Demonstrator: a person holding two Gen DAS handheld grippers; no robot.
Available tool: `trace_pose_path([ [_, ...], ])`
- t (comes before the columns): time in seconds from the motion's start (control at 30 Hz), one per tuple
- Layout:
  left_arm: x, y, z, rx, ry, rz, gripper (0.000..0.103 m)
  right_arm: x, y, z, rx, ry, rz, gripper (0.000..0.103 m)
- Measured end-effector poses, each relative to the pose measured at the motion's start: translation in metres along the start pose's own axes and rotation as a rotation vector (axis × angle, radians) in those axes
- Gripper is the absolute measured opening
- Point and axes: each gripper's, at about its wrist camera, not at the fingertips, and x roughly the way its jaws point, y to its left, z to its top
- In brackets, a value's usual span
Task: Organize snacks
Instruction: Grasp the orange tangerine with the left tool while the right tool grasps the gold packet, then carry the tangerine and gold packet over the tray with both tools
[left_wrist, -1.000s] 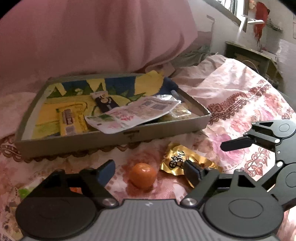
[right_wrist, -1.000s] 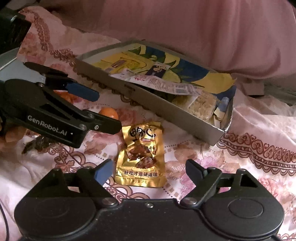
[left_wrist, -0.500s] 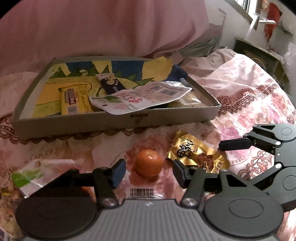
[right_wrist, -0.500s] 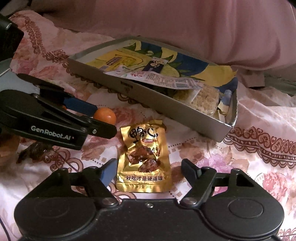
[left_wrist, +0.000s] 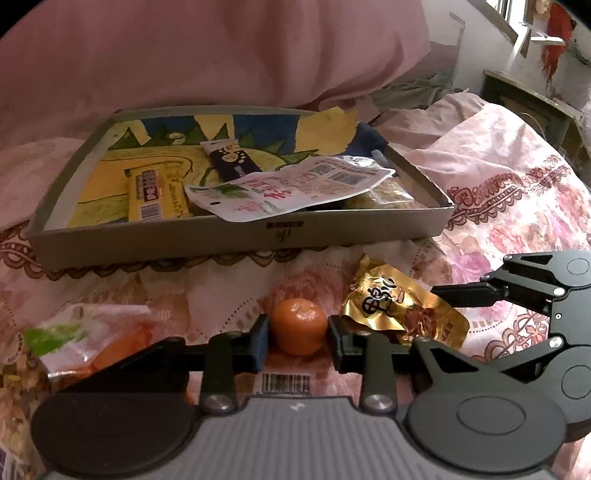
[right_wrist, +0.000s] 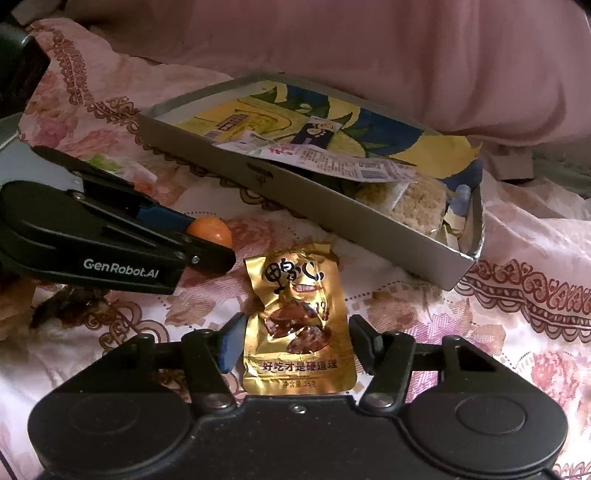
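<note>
A small orange (left_wrist: 299, 326) lies on the floral bedsheet, between the fingers of my left gripper (left_wrist: 298, 341), whose pads touch its sides; it also shows in the right wrist view (right_wrist: 210, 229). A gold snack packet (right_wrist: 299, 325) lies flat between the open fingers of my right gripper (right_wrist: 295, 347), untouched; it also shows in the left wrist view (left_wrist: 399, 308). A grey tray (left_wrist: 236, 240) with a yellow and blue lining holds several snack packets, just beyond both.
A clear bag with orange and green contents (left_wrist: 85, 339) lies left of the left gripper. A dark dried snack (right_wrist: 70, 302) lies at the left in the right wrist view. A pink pillow (left_wrist: 221, 48) rises behind the tray. Furniture stands far right.
My left gripper moved forward and closed around the orange. My right gripper moved forward so the gold packet lies between its fingers, which narrowed slightly.
</note>
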Motion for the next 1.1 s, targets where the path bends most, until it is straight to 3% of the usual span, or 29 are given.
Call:
trace_pose_path([
  [0.23,-0.011,-0.004,-0.001,-0.019,-0.006,0.004,0.036,-0.010,0.018,-0.003,-0.113,-0.015,-0.045,0.047],
  [0.5,-0.028,-0.007,-0.001,-0.033,-0.036,0.003,0.036,-0.001,-0.006,-0.004,0.014,0.006,0.062,0.063],
  [0.6,-0.029,-0.007,0.001,-0.031,-0.046,0.004,0.036,0.004,-0.015,-0.004,0.074,0.003,0.112,0.060],
  [0.7,-0.029,-0.005,0.003,-0.037,-0.048,0.004,0.036,0.002,-0.017,-0.005,0.104,-0.030,0.128,0.051],
  [0.77,-0.032,-0.004,0.004,-0.048,-0.056,-0.002,0.036,-0.002,-0.011,-0.003,0.075,-0.041,0.097,0.047],
  [1.1,-0.058,0.002,0.012,-0.079,-0.119,-0.001,0.036,-0.026,0.020,-0.009,-0.141,-0.090,-0.076,0.046],
])
